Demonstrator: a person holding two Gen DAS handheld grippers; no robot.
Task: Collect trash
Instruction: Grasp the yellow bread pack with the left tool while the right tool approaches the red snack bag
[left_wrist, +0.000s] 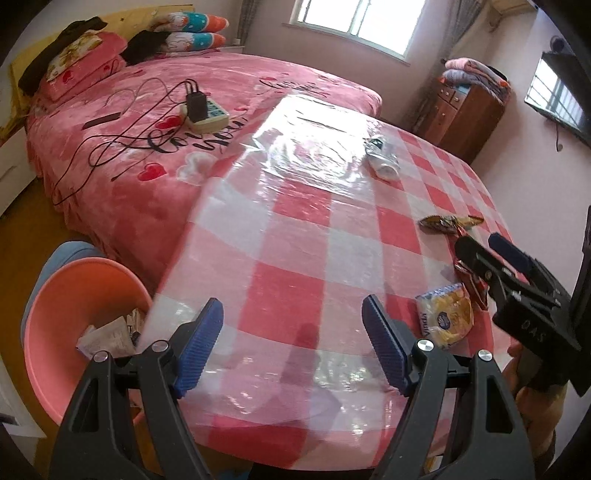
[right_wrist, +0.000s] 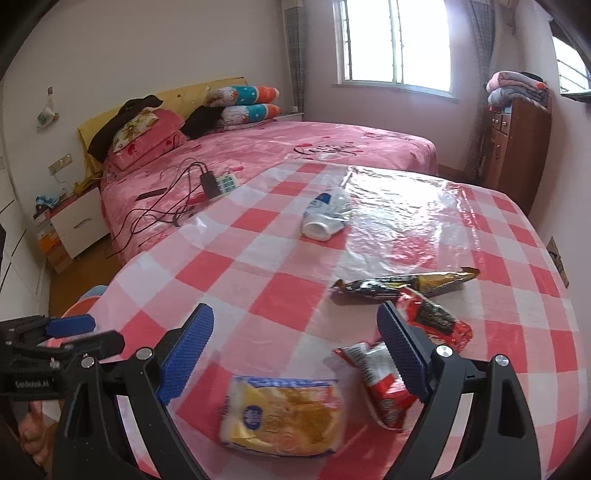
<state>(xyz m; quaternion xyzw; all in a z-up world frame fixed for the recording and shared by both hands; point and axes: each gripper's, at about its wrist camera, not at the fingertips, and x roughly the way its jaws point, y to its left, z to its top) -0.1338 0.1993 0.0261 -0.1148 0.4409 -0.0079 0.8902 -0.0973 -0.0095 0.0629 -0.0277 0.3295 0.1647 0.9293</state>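
My left gripper (left_wrist: 291, 343) hovers spread and empty over the checked table (left_wrist: 295, 258); the pink bin (left_wrist: 70, 295) sits at lower left of its view. My right gripper (right_wrist: 295, 350) is likewise spread, holding nothing. The yellow wrapper (right_wrist: 284, 415) lies lower centre, the red wrapper (right_wrist: 384, 384) beside my right finger, the dark wrapper (right_wrist: 402, 282) and crushed bottle (right_wrist: 327, 214) farther up.

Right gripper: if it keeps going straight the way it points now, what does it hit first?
Most likely the yellow snack packet, lying on the table between the open right gripper fingers. The red wrapper beside the right finger is close too; depth is uncertain.
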